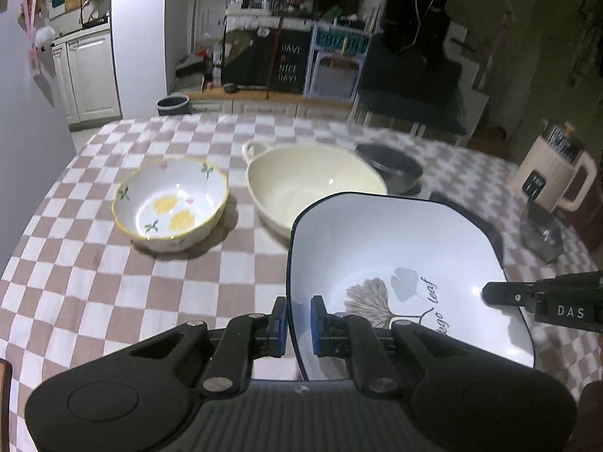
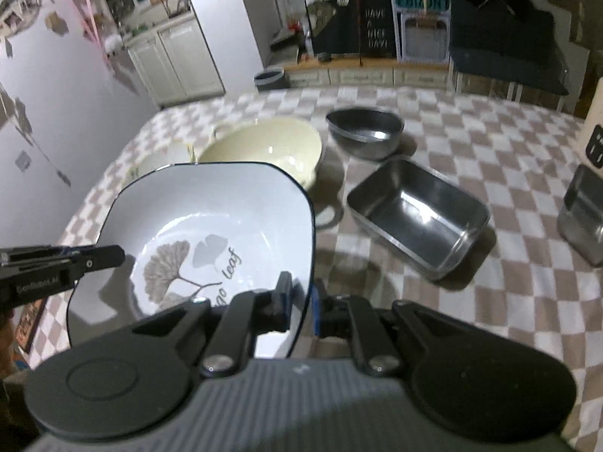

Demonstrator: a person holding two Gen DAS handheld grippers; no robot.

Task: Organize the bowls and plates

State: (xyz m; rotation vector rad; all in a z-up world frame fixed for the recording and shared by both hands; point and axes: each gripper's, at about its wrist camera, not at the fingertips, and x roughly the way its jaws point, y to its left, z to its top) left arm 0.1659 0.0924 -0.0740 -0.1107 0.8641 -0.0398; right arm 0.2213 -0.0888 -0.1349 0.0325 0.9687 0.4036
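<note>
A white square bowl [image 1: 395, 241] with a dark rim and a leaf print hangs a little above the checked table, held from both sides. My left gripper [image 1: 297, 307] is shut on its left rim, one pad inside and one outside. On the opposite rim my right gripper [image 2: 301, 290] is shut on the same bowl [image 2: 211, 203]. Each gripper's fingertip shows in the other's view, the right gripper [image 1: 490, 293] and the left gripper [image 2: 113, 256]. Beyond stand a lemon-patterned bowl [image 1: 169, 203], a cream handled bowl [image 1: 309, 180] [image 2: 264, 143] and a dark metal bowl [image 1: 392, 169] [image 2: 365, 132].
A rectangular steel pan [image 2: 418, 211] sits right of the held bowl. A small steel container [image 2: 582, 214] and a cream jug [image 1: 554, 173] stand at the table's right edge. The checked cloth [image 1: 113, 301] is bare on the near left. A wall runs along the left.
</note>
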